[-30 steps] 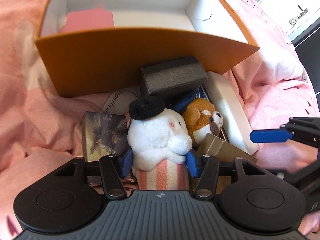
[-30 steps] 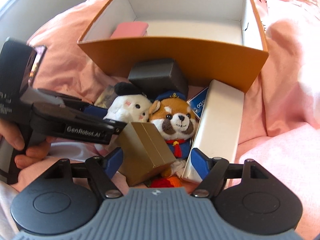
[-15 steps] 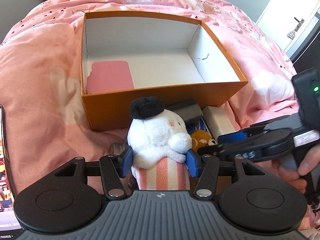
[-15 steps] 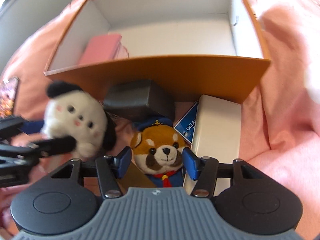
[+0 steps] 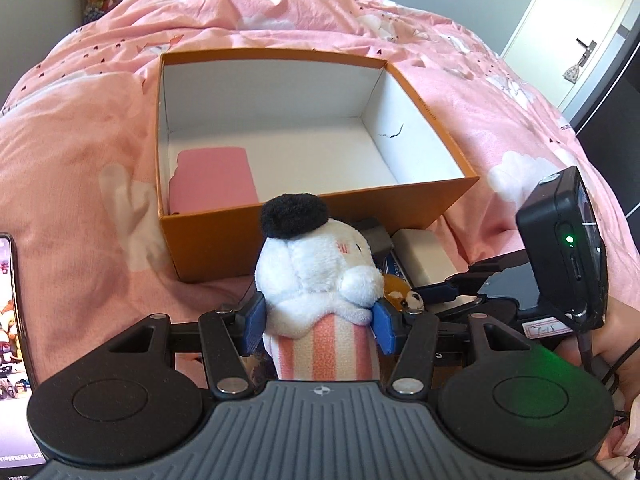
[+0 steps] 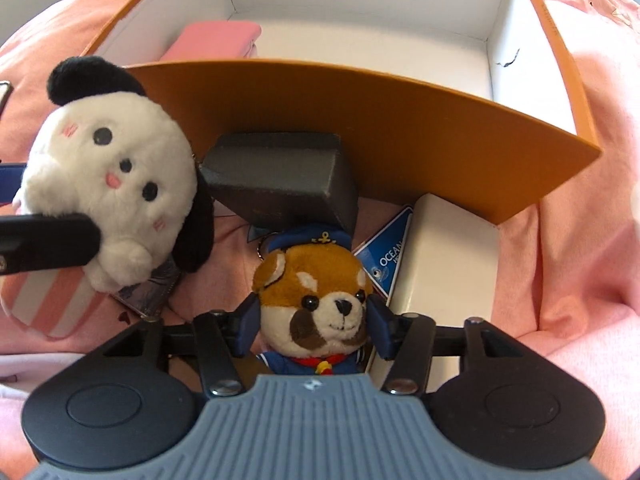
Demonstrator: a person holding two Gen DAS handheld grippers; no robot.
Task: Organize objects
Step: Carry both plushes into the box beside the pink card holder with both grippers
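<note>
My left gripper point(image 5: 318, 320) is shut on a white plush dog point(image 5: 316, 268) with a black hat and a pink striped body, held in the air in front of the orange box point(image 5: 304, 236). The plush also shows in the right wrist view point(image 6: 108, 168), left of the box's near wall point(image 6: 400, 128). My right gripper point(image 6: 312, 326) has its blue pads against both sides of the red panda plush point(image 6: 316, 300) in a sailor cap, which lies before the box. A pink flat item point(image 5: 212, 180) lies inside the box at the left.
A dark grey box point(image 6: 280, 180), a long white box point(image 6: 444, 264) and a blue card point(image 6: 384, 264) lie on the pink bedding by the orange box's near wall. A phone point(image 5: 10, 320) lies at the far left. A door point(image 5: 580, 32) stands at the back right.
My left gripper has lifted the white plush up and back from the pile. My right gripper has moved forward past the gold box and closed around the red panda plush.
</note>
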